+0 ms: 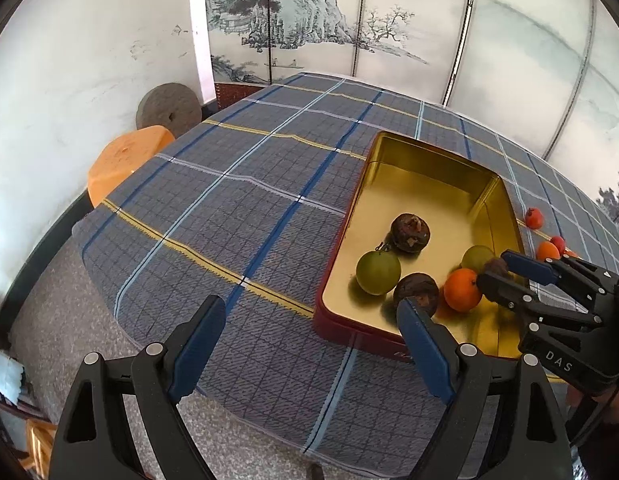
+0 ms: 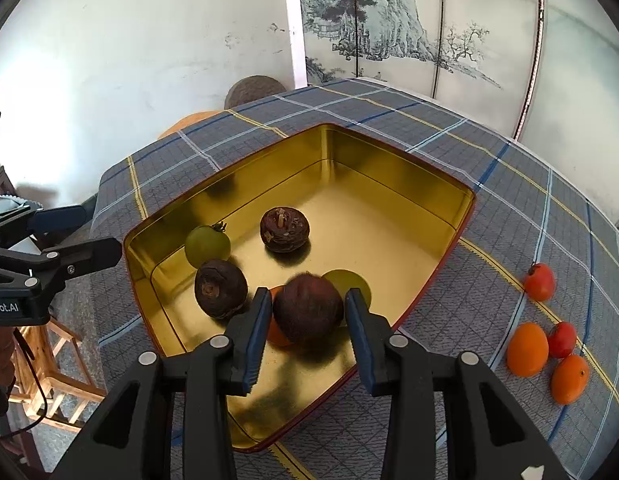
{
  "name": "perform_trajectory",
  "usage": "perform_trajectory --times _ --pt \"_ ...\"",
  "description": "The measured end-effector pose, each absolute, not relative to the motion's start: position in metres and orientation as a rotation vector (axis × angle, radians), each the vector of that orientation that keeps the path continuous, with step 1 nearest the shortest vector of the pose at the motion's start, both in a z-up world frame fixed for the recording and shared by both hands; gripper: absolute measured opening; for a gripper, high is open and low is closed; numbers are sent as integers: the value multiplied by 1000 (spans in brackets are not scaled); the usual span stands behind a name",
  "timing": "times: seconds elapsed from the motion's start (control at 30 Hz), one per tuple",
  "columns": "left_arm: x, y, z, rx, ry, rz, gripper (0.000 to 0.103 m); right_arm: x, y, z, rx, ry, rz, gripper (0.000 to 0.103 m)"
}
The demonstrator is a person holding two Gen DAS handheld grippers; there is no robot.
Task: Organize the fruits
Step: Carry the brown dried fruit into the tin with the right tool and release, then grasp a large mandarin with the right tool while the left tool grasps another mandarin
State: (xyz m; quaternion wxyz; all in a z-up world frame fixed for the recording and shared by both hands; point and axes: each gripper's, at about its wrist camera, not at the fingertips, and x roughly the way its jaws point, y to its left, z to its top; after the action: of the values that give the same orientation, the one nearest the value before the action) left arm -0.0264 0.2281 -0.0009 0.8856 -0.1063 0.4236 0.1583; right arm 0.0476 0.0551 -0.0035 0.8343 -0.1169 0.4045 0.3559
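Two tools work over a gold tin [image 2: 389, 168] on a plaid-covered desk [image 1: 229, 200]: the right tool [image 2: 305, 312] grips a dark brown fruit [image 2: 307, 308] just above the tin's near end, while the left tool [image 1: 309, 328] hangs wide and empty over the desk's edge, just beside the tin. Inside lie two more brown fruits, two green ones [image 1: 378, 272] and an orange [image 1: 462, 290]. Four small red and orange fruits [image 2: 527, 349] sit on the cloth right of the tin.

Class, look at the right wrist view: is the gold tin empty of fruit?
No. The gold tin holds two green fruits, an orange and brown fruits.
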Motion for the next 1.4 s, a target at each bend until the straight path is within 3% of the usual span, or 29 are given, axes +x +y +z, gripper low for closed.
perform_trajectory --times 0.4,0.77,1.17,1.4 --pt "-7 192 17 -181 848 241 88 46 -7 23 -132 789 657 45" --pt "31 121 18 -115 859 83 88 80 -140 -11 -60 881 342 45" --pt "74 59 10 -50 881 -17 88 111 -142 -36 -86 900 336 50" --pt "98 31 3 -23 885 -41 88 119 -138 -42 -92 914 368 38"
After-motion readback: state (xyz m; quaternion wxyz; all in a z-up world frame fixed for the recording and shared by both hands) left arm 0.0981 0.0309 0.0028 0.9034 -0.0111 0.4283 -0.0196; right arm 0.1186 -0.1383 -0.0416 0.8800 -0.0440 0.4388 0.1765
